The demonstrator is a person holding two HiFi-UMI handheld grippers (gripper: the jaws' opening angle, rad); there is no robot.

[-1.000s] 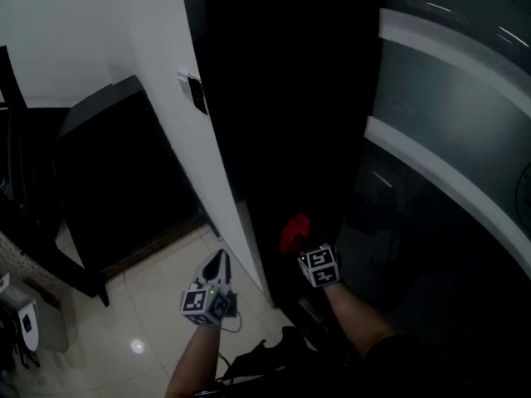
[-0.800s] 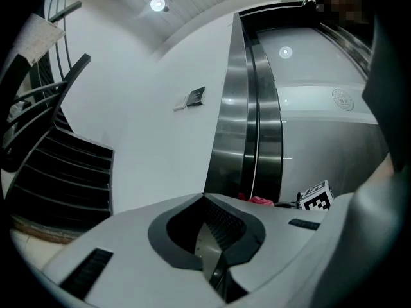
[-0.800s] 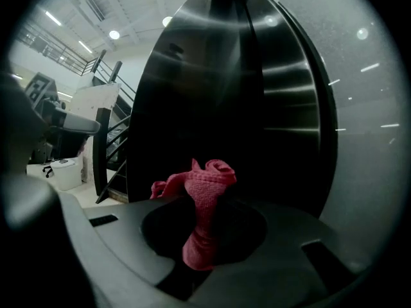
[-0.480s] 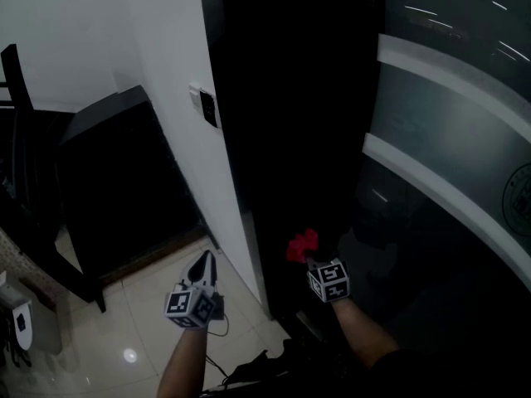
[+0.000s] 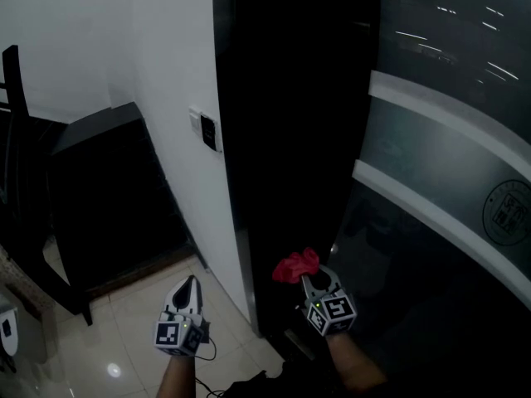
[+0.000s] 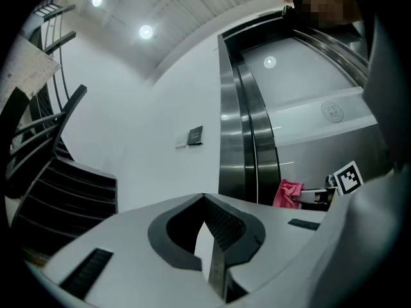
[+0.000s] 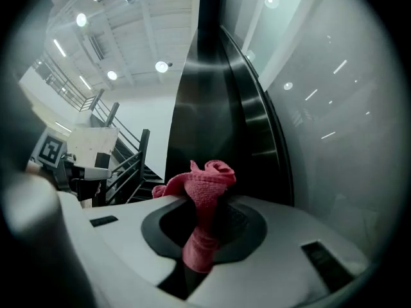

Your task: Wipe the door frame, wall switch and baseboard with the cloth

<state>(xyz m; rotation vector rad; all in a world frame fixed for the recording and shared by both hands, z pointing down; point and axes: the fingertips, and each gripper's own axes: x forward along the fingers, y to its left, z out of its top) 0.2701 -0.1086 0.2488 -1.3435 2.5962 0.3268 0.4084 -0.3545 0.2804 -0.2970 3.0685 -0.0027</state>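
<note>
Dark door frame [image 5: 274, 139] ahead: my right gripper [image 5: 314, 282], nearer it, fingers clenched on red cloth [image 5: 296, 265] just beside frame; left gripper [image 5: 187, 287] fingers closed, empty.

Left gripper [image 5: 189, 281] drifted left, away from wall [image 5: 166, 56]; cloth [image 5: 296, 265] lower in head view.

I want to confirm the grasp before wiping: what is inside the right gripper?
A bunched red cloth is pinched in the right gripper, its top sticking out past the tips. The cloth's lower end, deep inside the gripper, is covered.
</note>
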